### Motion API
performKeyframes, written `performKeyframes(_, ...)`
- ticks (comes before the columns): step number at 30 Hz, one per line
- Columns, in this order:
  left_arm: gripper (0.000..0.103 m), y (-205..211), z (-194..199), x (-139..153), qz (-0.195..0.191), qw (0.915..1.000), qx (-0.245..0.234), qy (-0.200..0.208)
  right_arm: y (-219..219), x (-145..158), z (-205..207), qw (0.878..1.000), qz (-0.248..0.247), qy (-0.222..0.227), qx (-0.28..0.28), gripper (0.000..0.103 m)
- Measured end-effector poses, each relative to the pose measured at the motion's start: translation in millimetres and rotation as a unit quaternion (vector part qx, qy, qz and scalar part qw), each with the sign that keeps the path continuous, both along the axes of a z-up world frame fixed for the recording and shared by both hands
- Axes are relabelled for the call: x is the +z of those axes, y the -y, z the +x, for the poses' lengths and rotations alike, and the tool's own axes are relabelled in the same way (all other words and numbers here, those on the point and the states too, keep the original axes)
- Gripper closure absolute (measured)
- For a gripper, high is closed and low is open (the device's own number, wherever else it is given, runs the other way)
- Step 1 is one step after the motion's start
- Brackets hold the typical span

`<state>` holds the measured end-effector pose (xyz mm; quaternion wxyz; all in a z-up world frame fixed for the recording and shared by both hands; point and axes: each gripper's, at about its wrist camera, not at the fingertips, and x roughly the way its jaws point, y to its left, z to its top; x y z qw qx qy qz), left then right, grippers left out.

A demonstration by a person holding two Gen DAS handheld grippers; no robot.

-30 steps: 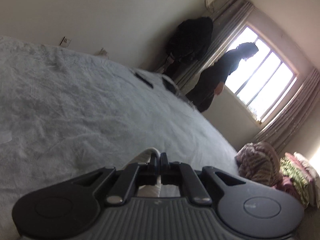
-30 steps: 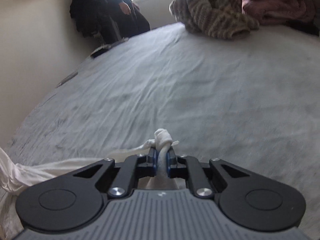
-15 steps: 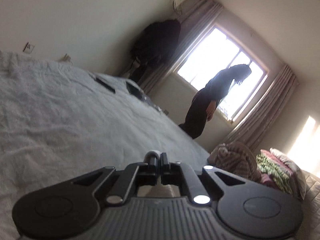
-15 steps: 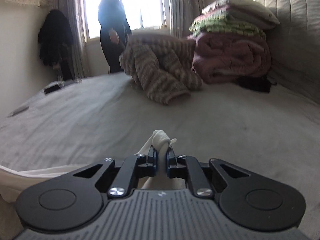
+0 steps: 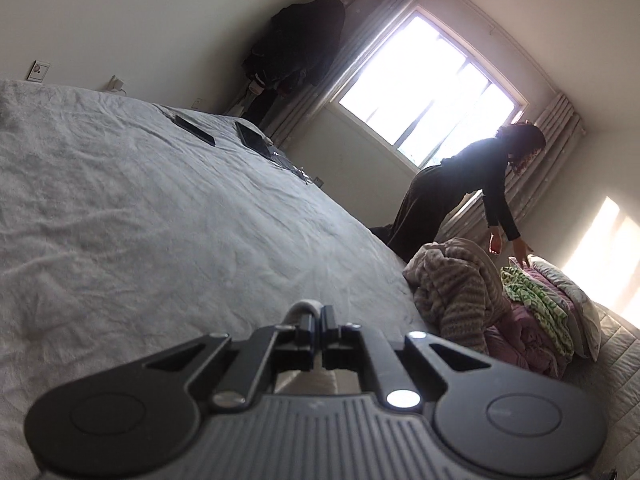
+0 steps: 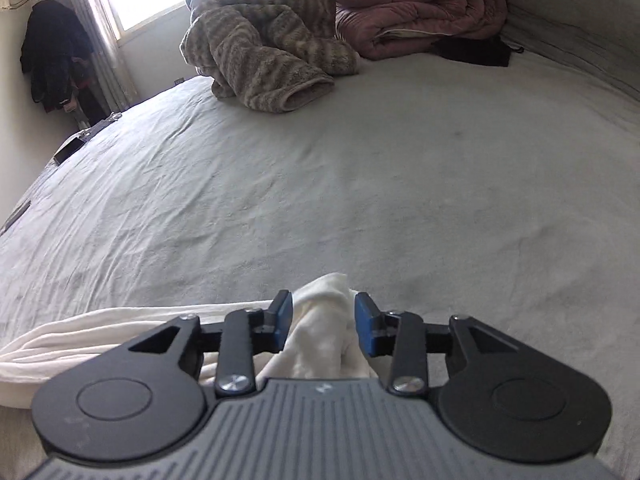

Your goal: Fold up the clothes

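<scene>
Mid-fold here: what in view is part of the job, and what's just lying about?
Job:
white garment
left gripper, shut on it
right gripper, open around it
bed

Lying about:
striped blanket
pink quilt
phones
bystander

Garment point(image 6: 324, 320) on bed point(image 6: 360, 184), blankets point(image 6: 272, 52) far beyond.

Left wrist view sits low and tilted, close over the bed point(image 5: 168, 216), facing across it to the window point(image 5: 424, 92) and wall. Right wrist view sits low and level, facing up the bed point(image 6: 320, 168) toward the headboard end. Both share the bed, striped blanket point(image 5: 452, 292) point(image 6: 260, 52), pink quilt point(image 6: 416, 4) and hanging dark coat point(image 5: 296, 40) point(image 6: 52, 52).
</scene>
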<state>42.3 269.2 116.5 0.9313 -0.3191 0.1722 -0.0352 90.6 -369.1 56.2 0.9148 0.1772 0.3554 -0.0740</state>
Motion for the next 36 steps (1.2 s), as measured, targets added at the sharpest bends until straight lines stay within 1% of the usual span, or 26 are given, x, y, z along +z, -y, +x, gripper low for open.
performKeyframes(2,0.101,-1,-2,2,0.004,1.0,-0.005,0.002,4,4,-4,0.999,0.032,0.011,0.003,0.064)
performKeyframes(5,0.1,1,-6,4,0.009,0.9999,-0.011,0.009,0,3,-3,0.995,0.094,0.019,0.027,0.064)
performKeyframes(7,0.101,2,-9,6,0.012,0.9998,-0.013,0.013,-6,-2,2,0.991,0.127,0.014,0.042,0.064)
performKeyframes(9,0.1,5,-11,6,0.018,0.9996,-0.014,0.014,-13,-9,8,0.988,0.145,-0.002,0.043,0.064)
performKeyframes(11,0.1,7,-14,6,0.022,0.9996,-0.014,0.014,-15,-15,12,0.989,0.148,-0.008,0.027,0.064)
performKeyframes(14,0.1,8,-17,5,0.025,0.9995,-0.015,0.011,-11,-21,11,0.99,0.137,-0.007,-0.015,0.064)
performKeyframes(17,0.1,11,-19,4,0.023,0.9994,-0.023,0.009,-8,-26,10,0.99,0.14,-0.003,-0.034,0.064)
performKeyframes(20,0.1,19,-18,5,0.044,0.9985,-0.032,0.008,-6,-29,12,0.988,0.145,0.008,-0.051,0.064)
performKeyframes(22,0.1,23,-18,5,0.058,0.9977,-0.036,0.008,-7,-32,14,0.988,0.14,0.007,-0.057,0.065)
performKeyframes(23,0.101,25,-18,6,0.065,0.9972,-0.036,0.008,-7,-34,16,0.989,0.138,0.003,-0.058,0.067)
performKeyframes(24,0.101,26,-18,6,0.07,0.9969,-0.036,0.009,-7,-37,17,0.989,0.136,0.0,-0.059,0.076)
performKeyframes(25,0.1,27,-19,7,0.073,0.9967,-0.035,0.009,-7,-38,18,0.989,0.132,-0.005,-0.06,0.088)
performKeyframes(27,0.1,26,-19,7,0.072,0.9968,-0.033,0.009,-5,-40,16,0.989,0.134,-0.004,-0.063,0.092)
performKeyframes(30,0.101,22,-22,7,0.066,0.9974,-0.029,0.008,-2,-35,13,0.988,0.138,0.004,-0.065,0.092)
performKeyframes(32,0.101,20,-23,7,0.063,0.9977,-0.027,0.008,-3,-32,13,0.988,0.14,0.007,-0.063,0.089)
performKeyframes(34,0.101,19,-25,7,0.062,0.9977,-0.027,0.008,-5,-31,16,0.989,0.139,0.004,-0.058,0.076)
performKeyframes(35,0.1,19,-26,7,0.061,0.9978,-0.026,0.008,-6,-31,17,0.989,0.139,0.003,-0.056,0.071)
performKeyframes(36,0.1,19,-27,8,0.06,0.9979,-0.024,0.008,-8,-30,18,0.989,0.138,0.001,-0.053,0.063)
